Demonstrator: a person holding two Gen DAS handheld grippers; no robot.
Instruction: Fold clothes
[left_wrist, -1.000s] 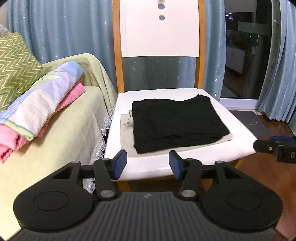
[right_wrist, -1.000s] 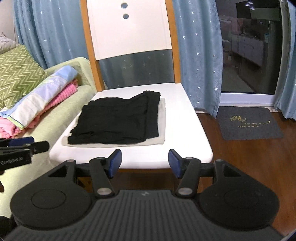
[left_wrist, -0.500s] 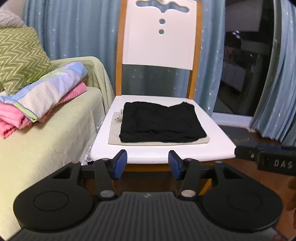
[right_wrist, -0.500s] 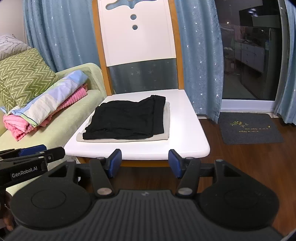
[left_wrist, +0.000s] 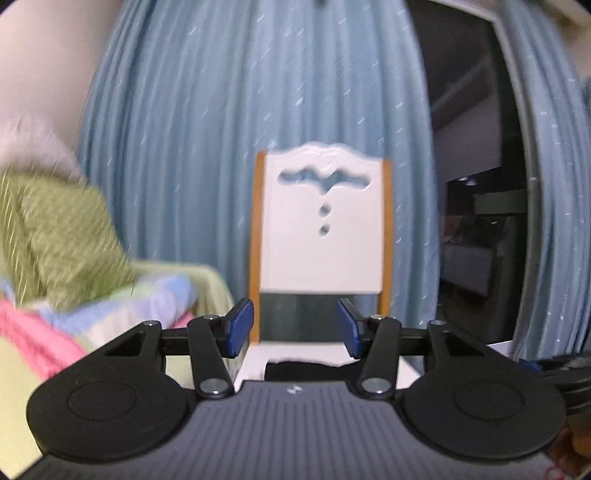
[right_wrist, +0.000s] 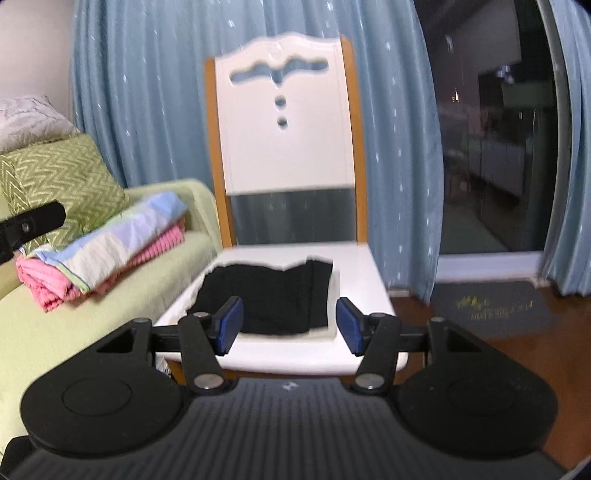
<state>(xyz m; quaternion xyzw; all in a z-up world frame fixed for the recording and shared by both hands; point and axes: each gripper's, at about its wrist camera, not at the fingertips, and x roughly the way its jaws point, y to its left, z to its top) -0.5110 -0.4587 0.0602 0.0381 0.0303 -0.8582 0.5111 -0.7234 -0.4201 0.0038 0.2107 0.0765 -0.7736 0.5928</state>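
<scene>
At the far left a green zigzag cushion leans on the sofa, with a folded pastel blanket lying on top of a pink one near the sofa's right edge. The left gripper is held up in the air with nothing between its blue-padded fingers, which stand wide apart; its view is blurred and catches only the chair back and a sliver of black cloth above the gripper body. The white chair stands just beside the sofa, against the blue curtain. The folded black garment lies flat on a pale folded cloth on the left half of the seat, reaching close to the front edge. The right gripper hangs before the seat's front edge, fingers wide and empty. A dark doormat lies on the floor to the right, by the glass door.
</scene>
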